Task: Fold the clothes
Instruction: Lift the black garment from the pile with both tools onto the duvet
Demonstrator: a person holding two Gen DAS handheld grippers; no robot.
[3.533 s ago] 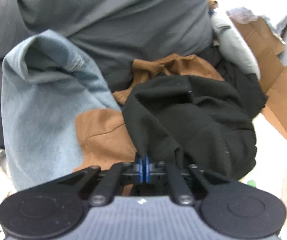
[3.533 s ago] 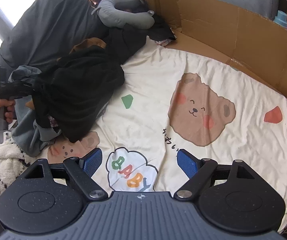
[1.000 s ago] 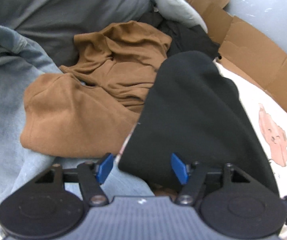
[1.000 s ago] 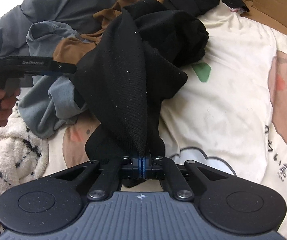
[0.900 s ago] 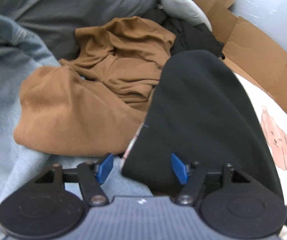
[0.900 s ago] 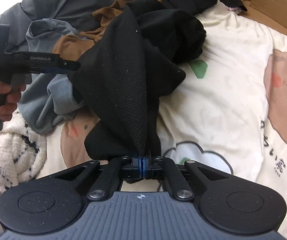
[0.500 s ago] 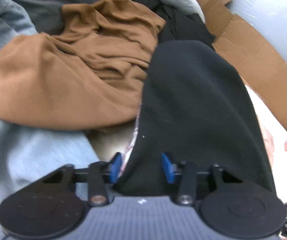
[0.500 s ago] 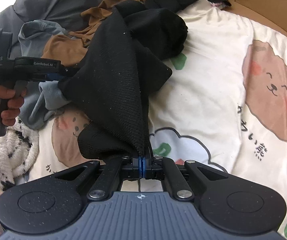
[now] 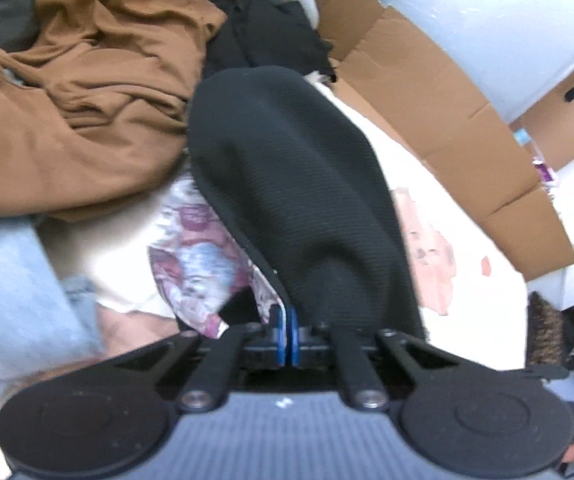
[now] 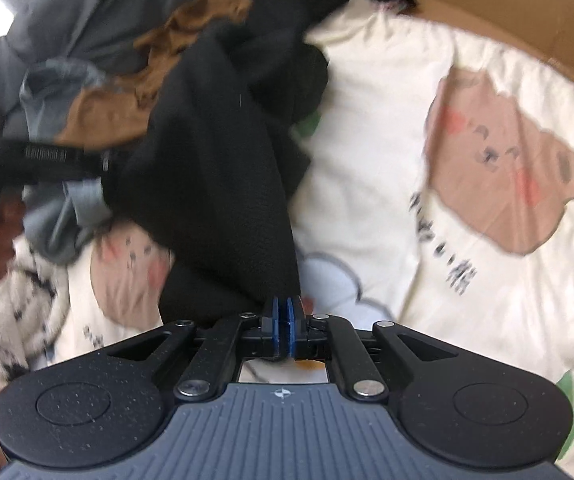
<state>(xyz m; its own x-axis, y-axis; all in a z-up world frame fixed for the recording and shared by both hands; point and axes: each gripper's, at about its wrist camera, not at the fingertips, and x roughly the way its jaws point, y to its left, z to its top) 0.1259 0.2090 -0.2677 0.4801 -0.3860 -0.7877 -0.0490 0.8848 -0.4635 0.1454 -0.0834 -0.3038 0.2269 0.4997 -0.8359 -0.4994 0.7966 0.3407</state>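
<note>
Garment: black garment point(image 9: 299, 184) hangs stretched between both grippers over the bear-print blanket point(image 10: 387, 128) | left gripper point(image 9: 287, 334) just clamped onto its edge, cloth running toward 12 o'clock | right gripper point(image 10: 283, 330) pinching it, jaws slightly eased, cloth toward 11 o'clock | clothes pile point(image 9: 87, 92) at 10 o'clock

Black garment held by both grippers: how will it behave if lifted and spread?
Likely floppy: the black garment hangs in folds from the right gripper. Probably stretchy, as it pulls taut from the left gripper. Its textured knit looks unlikely to slip from the jaws, though the lower end may drag on the bear-print sheet.
</note>
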